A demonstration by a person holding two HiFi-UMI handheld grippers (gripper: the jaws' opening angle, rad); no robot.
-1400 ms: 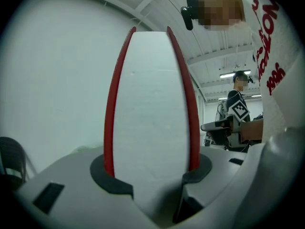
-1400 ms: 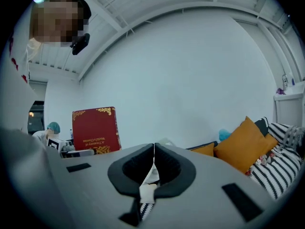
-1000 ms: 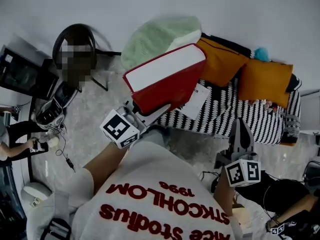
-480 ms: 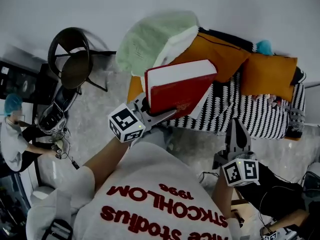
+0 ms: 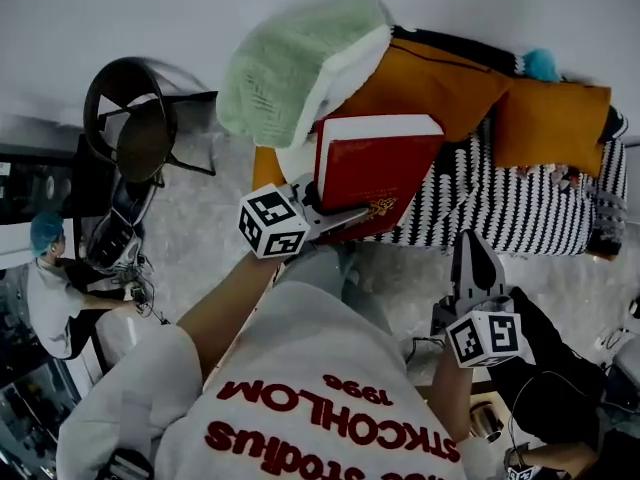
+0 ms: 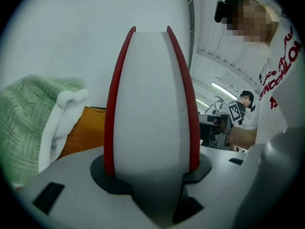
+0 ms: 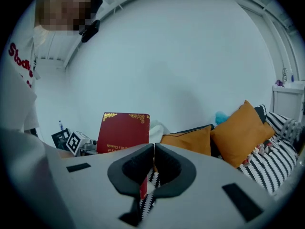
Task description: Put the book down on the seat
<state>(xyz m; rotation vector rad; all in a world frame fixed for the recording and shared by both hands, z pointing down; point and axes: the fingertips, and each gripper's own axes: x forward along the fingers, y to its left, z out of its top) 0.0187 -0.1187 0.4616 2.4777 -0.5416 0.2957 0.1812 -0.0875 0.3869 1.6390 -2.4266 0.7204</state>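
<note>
Book [image 5: 375, 173], red hardback, clamped across its covers in our left gripper [image 5: 345, 211], is held upright above the striped seat's [image 5: 525, 213] left end; we judge it needs tipping flat. Right gripper [image 5: 473, 246]: jaws together, empty, farther off.

Red print "STOCKHOLM 1996", upside down, on white shirt [image 5: 330, 368]. Gilt lettering on book [image 5: 375, 168] illegible.

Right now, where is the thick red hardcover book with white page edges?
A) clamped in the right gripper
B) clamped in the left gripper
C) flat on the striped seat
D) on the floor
B: the left gripper clamps both covers of the red hardcover book, held upright; the right gripper is shut and empty.
</note>
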